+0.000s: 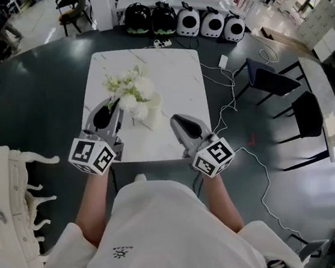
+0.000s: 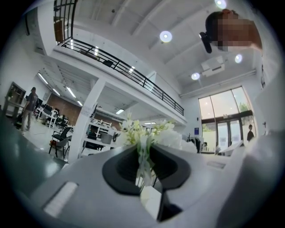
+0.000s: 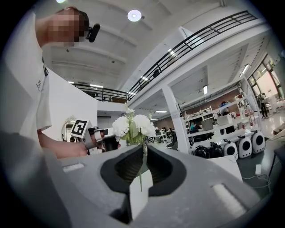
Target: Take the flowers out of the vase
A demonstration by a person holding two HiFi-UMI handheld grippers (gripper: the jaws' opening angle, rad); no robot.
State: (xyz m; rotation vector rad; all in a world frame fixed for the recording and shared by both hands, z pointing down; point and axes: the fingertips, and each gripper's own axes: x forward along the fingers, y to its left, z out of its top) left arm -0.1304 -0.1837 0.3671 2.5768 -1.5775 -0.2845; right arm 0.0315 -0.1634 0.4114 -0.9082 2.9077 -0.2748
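1. The flowers [image 1: 131, 91] stand in the white vase [image 1: 153, 115] near the middle of the marble surface [image 1: 172, 75], just ahead of you. Nothing is lifted out yet.
2. Look of them: a loose bunch of white and cream blossoms with pale green leaves, spreading toward your left past the vase rim. Thin stems run roughly upright from the mouth, with a bare stretch showing under the heads.
3. Left tongs [image 1: 114, 105]: all but closed, only a narrow slit. The tips sit at the bunch's outer left blossoms. Stems show through the slit, and I read them as lying beyond the tips, not gripped.
4. Right tongs [image 1: 175, 122]: likewise drawn nearly together and empty, just beside the vase's right side and apparently clear of it.
5. Key relation: the stems lie ahead and to the right of your left tongs. Their long axis is upright and the tongs point about level, so the two would cross squarely.
6. The left is nearer the flowers, the right nearer the vase.
7. Judgement: spread the left tongs before taking the stems. The right could steady the vase.
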